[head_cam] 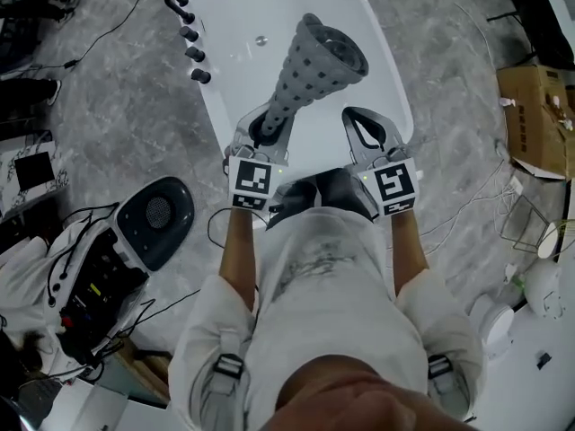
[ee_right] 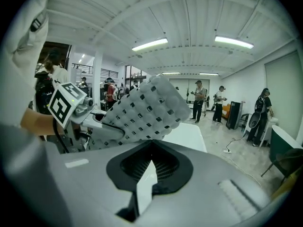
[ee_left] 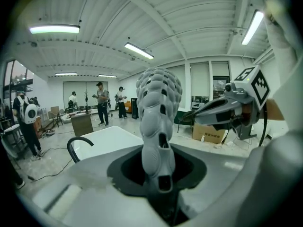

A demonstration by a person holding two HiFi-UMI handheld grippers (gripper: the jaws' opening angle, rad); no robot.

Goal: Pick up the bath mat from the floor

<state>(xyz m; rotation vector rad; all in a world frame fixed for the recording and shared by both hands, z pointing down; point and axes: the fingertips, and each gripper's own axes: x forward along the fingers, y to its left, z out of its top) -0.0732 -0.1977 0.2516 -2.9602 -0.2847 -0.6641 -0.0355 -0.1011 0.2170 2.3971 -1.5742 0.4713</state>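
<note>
Sleeves frame the rolled bath mat [head_cam: 310,74], held off the floor above the bathtub [head_cam: 235,7].
Head view: left gripper [head_cam: 268,126] pinches its narrow end. Left gripper view: only the tip is clamped, so the top-heavy roll could slip or unfurl. Right gripper view: right gripper [ee_right: 151,159] is pressed together, empty.

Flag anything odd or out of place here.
The bath mat is rolled into a cone and sticks up clear of the floor, pinched at its narrow end by the left gripper above the white bathtub. Nothing looks spilled or damaged.
</note>
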